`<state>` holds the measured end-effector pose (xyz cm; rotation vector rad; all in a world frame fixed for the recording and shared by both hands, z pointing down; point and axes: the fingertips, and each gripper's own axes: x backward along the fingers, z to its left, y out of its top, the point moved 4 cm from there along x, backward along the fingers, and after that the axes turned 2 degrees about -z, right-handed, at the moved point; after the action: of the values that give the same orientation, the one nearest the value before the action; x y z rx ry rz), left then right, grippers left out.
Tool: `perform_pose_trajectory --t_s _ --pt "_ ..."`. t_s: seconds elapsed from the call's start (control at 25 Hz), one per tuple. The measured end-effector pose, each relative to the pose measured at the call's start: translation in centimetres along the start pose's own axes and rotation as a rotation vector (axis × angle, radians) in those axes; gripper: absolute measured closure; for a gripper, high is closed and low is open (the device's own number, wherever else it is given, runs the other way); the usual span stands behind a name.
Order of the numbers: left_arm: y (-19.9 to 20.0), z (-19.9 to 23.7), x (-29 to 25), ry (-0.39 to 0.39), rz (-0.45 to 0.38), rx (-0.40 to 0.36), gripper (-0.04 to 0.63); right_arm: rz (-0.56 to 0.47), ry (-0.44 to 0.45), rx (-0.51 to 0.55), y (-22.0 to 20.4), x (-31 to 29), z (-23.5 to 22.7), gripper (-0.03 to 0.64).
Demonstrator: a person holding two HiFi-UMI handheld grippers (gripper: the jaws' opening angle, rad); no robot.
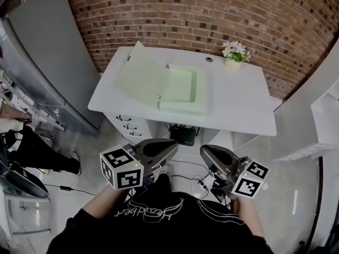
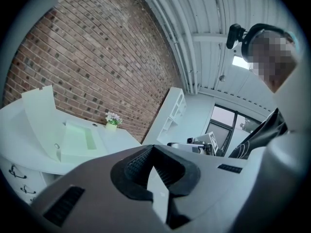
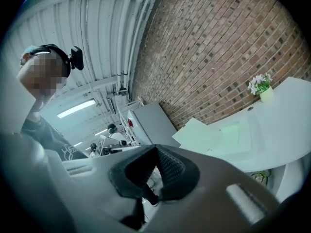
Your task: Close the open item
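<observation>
both grippers are pinched shut, tips meeting on nothing. the left gripper [image 1: 168, 146] and right gripper [image 1: 206, 151] hang by the person's chest, well short of the white desk [image 1: 241, 107]. there the pale green box [image 1: 183, 89] lies with its lid [image 1: 139, 74] open to the left, and a flower pot [image 1: 234, 54] stands at the back.

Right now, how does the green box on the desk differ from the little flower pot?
The green box lies flat mid-desk with its lid swung open to the left; the flower pot stands upright near the back right corner. The green box is wide and low, the flower pot small and topped with pale blossoms. Both sit on the white desk.
</observation>
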<state>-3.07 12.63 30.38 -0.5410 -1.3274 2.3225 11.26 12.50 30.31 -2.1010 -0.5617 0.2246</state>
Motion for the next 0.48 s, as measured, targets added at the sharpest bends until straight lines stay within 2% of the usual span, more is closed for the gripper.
perform_pose_trajectory --t_s 0.48 --pt "3.0 9.2 -2.1 0.027 0.039 0.061 0.594 0.017 -0.032 -0.057 2.2 -6.9 -6.6 0.614"
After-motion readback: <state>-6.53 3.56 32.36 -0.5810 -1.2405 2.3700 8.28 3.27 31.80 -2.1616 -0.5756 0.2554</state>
